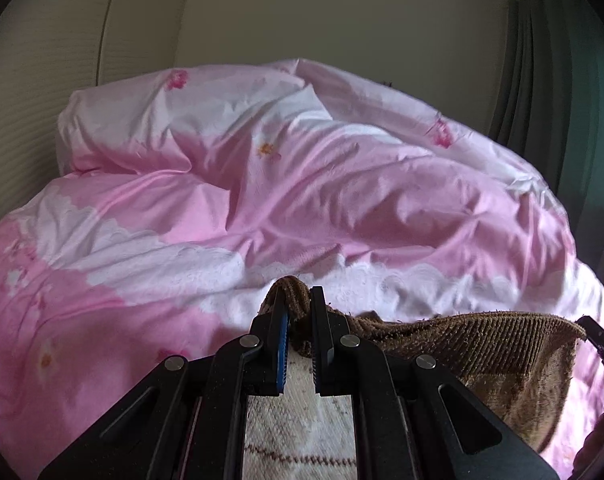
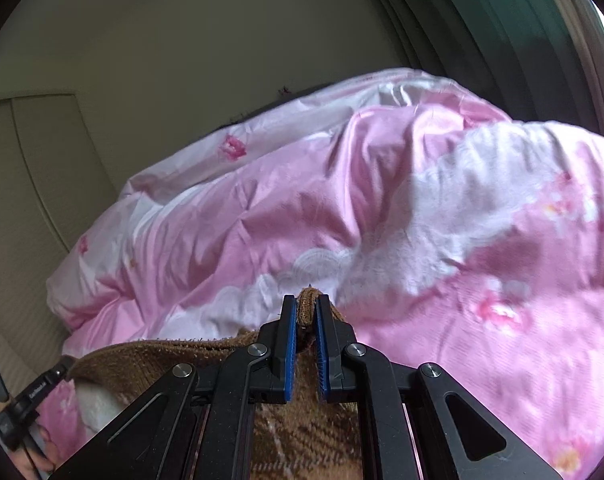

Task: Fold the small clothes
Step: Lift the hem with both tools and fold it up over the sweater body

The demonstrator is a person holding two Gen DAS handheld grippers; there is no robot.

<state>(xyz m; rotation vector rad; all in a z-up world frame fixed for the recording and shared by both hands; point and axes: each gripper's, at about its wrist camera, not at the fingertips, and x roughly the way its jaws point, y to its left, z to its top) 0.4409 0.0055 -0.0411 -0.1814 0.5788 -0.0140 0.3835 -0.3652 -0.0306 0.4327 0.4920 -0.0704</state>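
Both grippers, left (image 1: pixel 298 312) and right (image 2: pixel 306 312), are pinching the brown knit garment (image 1: pixel 482 344) by its ribbed hem, fingers closed on opposite corners; it is sagging softly, probably light, toward six o'clock above the bed's pink duvet (image 1: pixel 261 184).

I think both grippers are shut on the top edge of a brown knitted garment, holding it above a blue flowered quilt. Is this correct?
Not quite: the flowered quilt is pink and white, not blue, as both wrist views show. The rest holds: the left gripper and the right gripper are each shut on the top edge of the brown knitted garment, holding it above the quilt.
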